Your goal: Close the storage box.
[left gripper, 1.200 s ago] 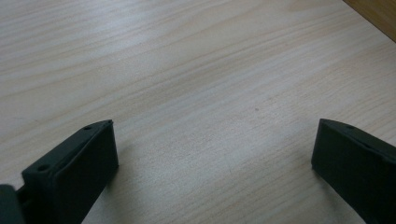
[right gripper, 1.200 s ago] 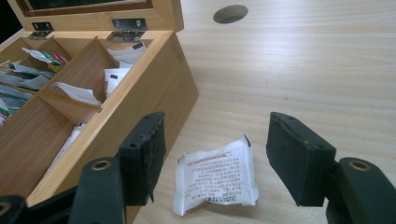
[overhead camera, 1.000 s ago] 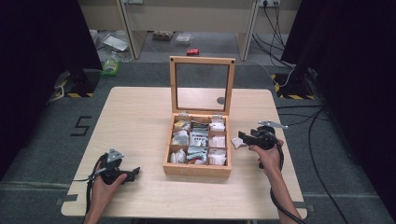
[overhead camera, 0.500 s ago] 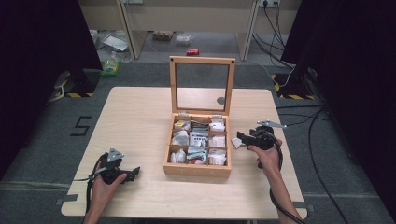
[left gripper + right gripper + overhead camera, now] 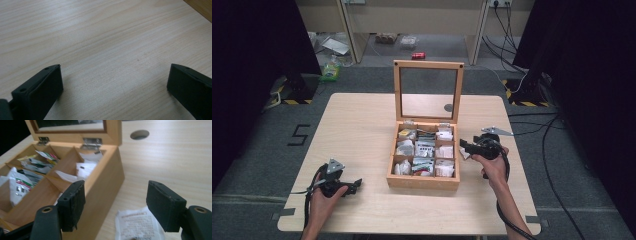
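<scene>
Two grippers are in play over the table (image 5: 362, 130), and the work in hand centres on a white sachet (image 5: 138, 223) lying flat on the tabletop just beside the right wall of the wooden box (image 5: 424, 181). The box stands open, its glazed lid (image 5: 428, 91) upright at the back, and its compartments hold assorted sachets. The right gripper (image 5: 466, 148) hovers close to the box's right side with its jaws released and spread wide; the sachet lies below and between them, and no pad presses on it. The left gripper (image 5: 357, 184) rests near the front left of the table, well apart from the box, jaws open over bare wood with nothing between them. The step appears to be the approach to a pickup. The next move probably calls for lowering the right gripper, straddling the sachet's edge, and closing gently, since thin flat paper offers little purchase.
</scene>
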